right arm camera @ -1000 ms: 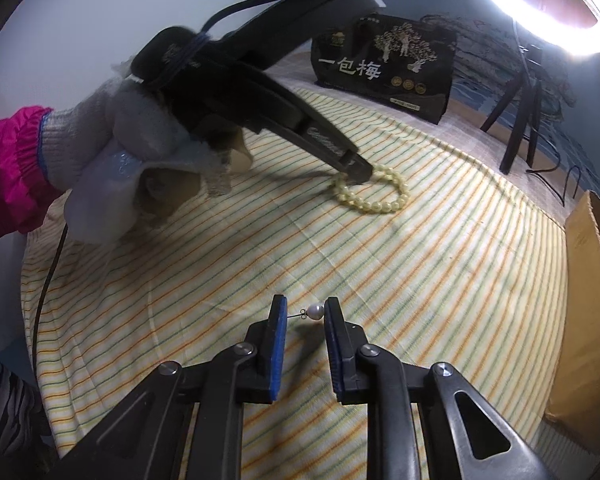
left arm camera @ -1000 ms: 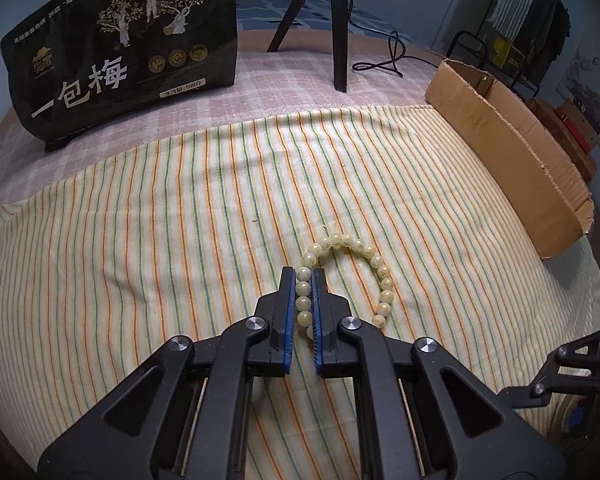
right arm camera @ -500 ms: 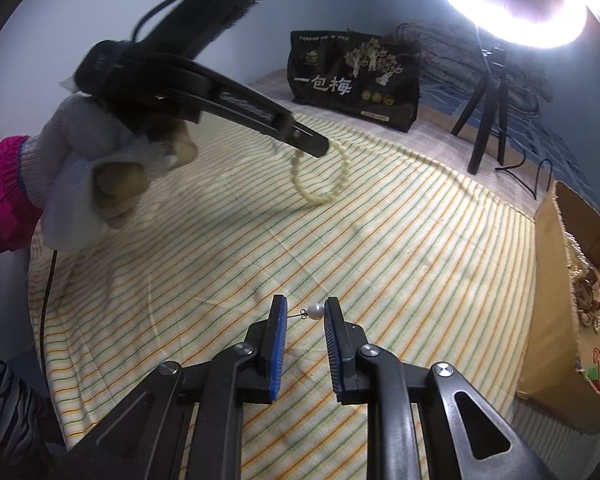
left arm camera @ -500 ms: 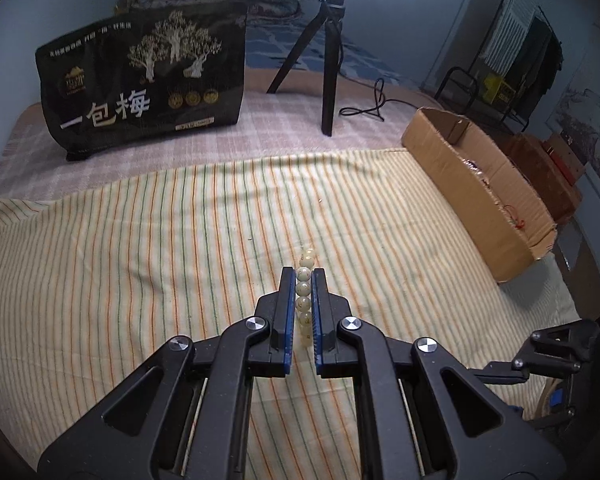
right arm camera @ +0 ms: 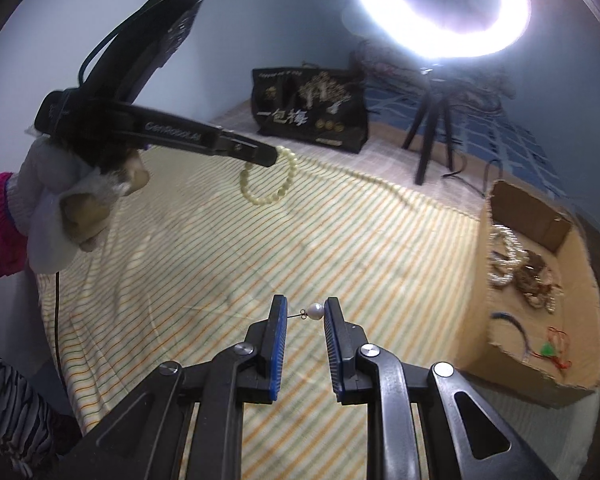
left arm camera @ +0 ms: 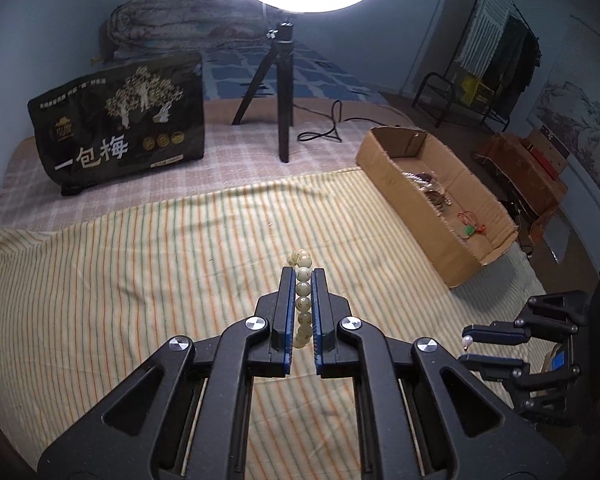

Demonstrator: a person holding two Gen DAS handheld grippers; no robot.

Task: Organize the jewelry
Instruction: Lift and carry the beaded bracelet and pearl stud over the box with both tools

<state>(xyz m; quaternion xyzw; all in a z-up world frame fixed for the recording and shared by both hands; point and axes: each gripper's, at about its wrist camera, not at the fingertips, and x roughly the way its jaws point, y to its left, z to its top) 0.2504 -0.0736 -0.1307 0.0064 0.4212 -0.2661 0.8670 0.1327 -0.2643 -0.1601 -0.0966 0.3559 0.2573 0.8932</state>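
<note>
My left gripper (left arm camera: 303, 276) is shut on a pale bead bracelet (left arm camera: 302, 300) and holds it in the air above the striped cloth (left arm camera: 140, 272). In the right wrist view the bracelet (right arm camera: 269, 184) hangs as a loop from the left gripper (right arm camera: 270, 157). My right gripper (right arm camera: 305, 312) is shut on a pearl stud earring (right arm camera: 315, 311), pinched end to end between the pads above the cloth. The right gripper also shows in the left wrist view (left arm camera: 466, 346) at the lower right, with the pearl (left arm camera: 466, 342) at its tip. A cardboard box (left arm camera: 384, 172) with several jewelry pieces lies at the right.
A black printed bag (left arm camera: 120, 124) stands at the back left. A ring light on a tripod (left arm camera: 282, 92) stands behind the cloth, its cable (left arm camera: 328, 128) trailing beside it. The cardboard box (right arm camera: 580, 376) lies close to my right gripper. Furniture and boxes (left arm camera: 532, 176) stand beyond the bed's right edge.
My left gripper has lifted the bead bracelet off the cloth and raised it; it now hangs free. My right gripper has risen with the pearl earring, and the box has come nearer.
</note>
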